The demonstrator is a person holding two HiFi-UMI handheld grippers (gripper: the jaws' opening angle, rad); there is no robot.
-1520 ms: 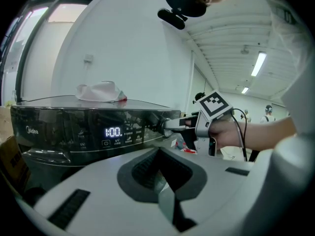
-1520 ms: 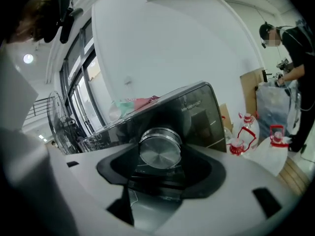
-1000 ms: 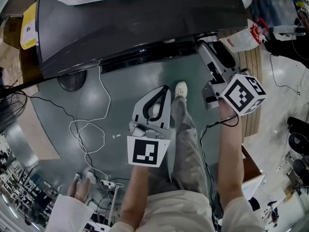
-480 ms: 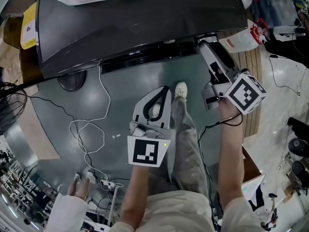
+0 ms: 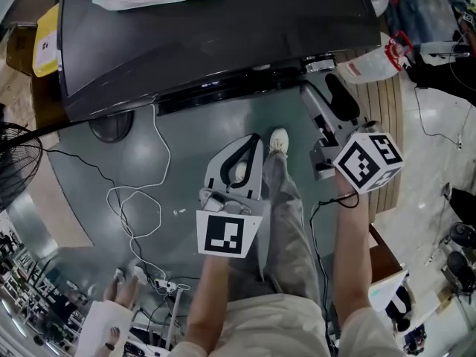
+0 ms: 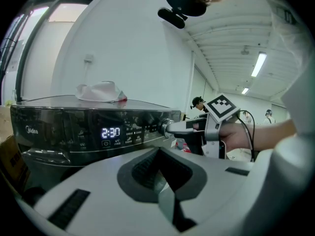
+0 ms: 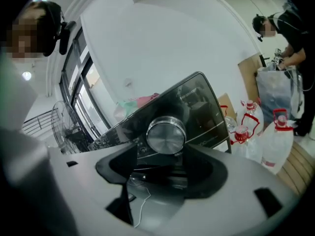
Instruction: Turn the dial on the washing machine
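The right tool, released with jaws just opened wider and nothing gripped, stands just before the dial at the front right corner of the washing machine; if it closes off-centre, the pads may slip on the smooth metal.

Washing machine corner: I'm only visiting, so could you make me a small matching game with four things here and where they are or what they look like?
Things:
1. dial
2. display
3. cloth
4. plastic bottles

Descriptions:
A. lying on top of the washing machine
B. glowing white digits
C. round and silver
D. standing off to one side, with red caps

Pairs: 1-C; 2-B; 3-A; 4-D
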